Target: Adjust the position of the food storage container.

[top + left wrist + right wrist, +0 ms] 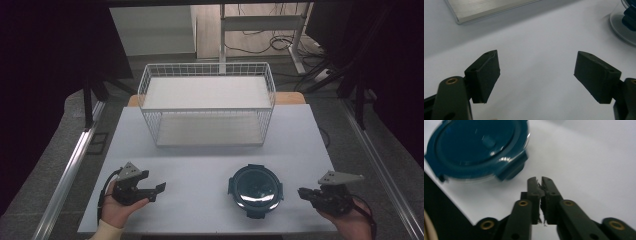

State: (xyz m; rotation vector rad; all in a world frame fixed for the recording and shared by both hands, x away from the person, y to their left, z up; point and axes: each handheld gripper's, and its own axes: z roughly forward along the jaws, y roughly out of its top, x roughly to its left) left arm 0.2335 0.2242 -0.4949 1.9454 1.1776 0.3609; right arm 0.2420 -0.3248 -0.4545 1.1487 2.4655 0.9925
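A round dark-blue lidded container point(255, 190) sits on the white table near its front edge, right of centre. My left gripper point(159, 189) rests in a hand at the front left, its jaws spread wide with nothing between them point(536, 72). The container's edge point(624, 22) shows off to the right of those jaws. My right gripper point(301, 193) is held at the front right, a little right of the container, with its jaws pressed together and empty point(540, 180). The container's blue lid and a side clip point(481, 147) lie just ahead and to the left of its fingertips.
A white wire basket point(207, 104) with a shelf inside stands at the back middle of the table point(200, 165). A silvery flat edge point(486, 10) lies beyond the left jaws. Desk legs and cables are on the floor behind. Dark curtains flank both sides.
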